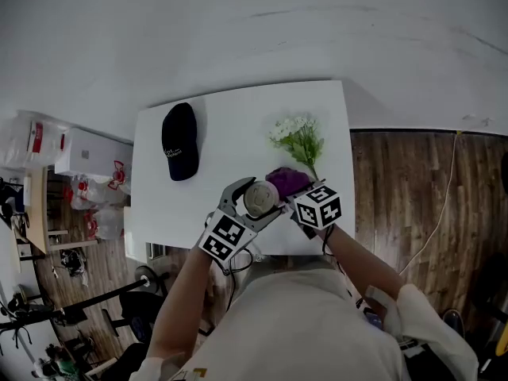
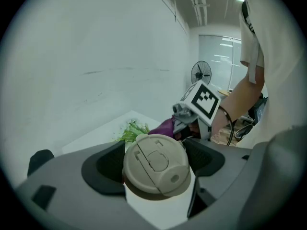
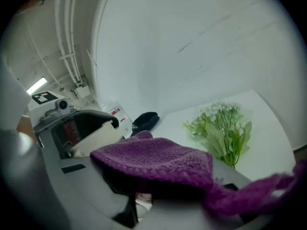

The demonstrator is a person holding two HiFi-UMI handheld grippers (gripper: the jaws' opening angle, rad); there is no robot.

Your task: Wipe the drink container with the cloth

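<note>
A person stands at a white table (image 1: 230,125) with a gripper in each hand, apparently about to start wiping. The left gripper (image 1: 258,200) has its fingers (image 2: 103,169) clenched on either side of the drink container (image 2: 156,164), a white cup with a beige snap lid. The cup is held upright near the table's front edge, lid towards that gripper's camera.

The right gripper (image 1: 295,201) has its fingers (image 3: 76,190) closed on the cloth (image 3: 153,159), a purple knitted piece that bunches over them and trails off to one side. From the head view the cloth sits just beside the cup on the person's right. Whether the two are already touching cannot be told. A black cap (image 1: 179,141) and a bunch of white flowers (image 1: 298,137) lie farther back on the table, well apart from the work.

The wipe looks ready to begin rather than half done. To do it well, the left hand would need to hold the cup steady and level, since any tilt risks a spill if it has liquid in it. The right hand should press the thick fold of the cloth, not bare finger, against the exposed wall and stroke round it. The left fingers cover two sides of the cup, so those patches probably call for a turn of the cup or a fresh grip.
</note>
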